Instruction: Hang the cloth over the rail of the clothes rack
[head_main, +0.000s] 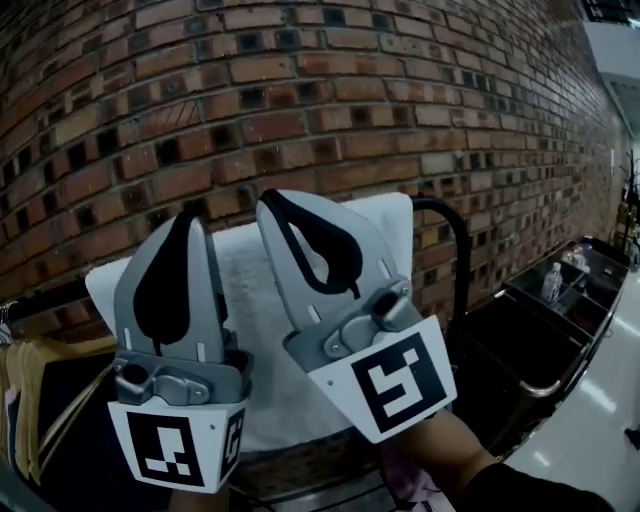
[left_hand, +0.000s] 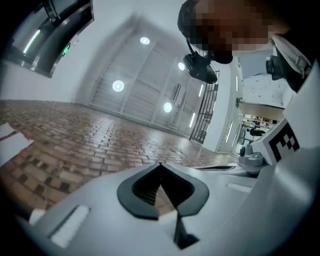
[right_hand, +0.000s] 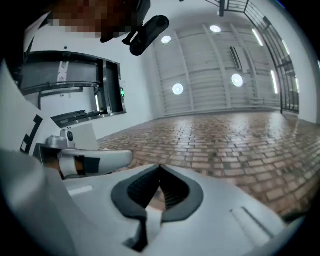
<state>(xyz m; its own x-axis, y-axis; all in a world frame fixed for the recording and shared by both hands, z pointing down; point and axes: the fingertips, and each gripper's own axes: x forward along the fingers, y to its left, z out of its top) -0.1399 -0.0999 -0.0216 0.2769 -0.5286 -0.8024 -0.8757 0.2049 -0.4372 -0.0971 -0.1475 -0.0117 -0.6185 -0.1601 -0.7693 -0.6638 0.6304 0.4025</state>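
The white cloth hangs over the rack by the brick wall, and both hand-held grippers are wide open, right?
No. The left hand-held gripper and right hand-held gripper are shut and empty, as each gripper view shows. The white cloth does hang over the rack.

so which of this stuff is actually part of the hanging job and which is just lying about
Job:
- cloth, draped over the rail
- rail of the rack
- left gripper, shut, empty
- right gripper, shut, empty

Just there:
- clothes on hangers at left
- bottle on the black cart
- brick wall
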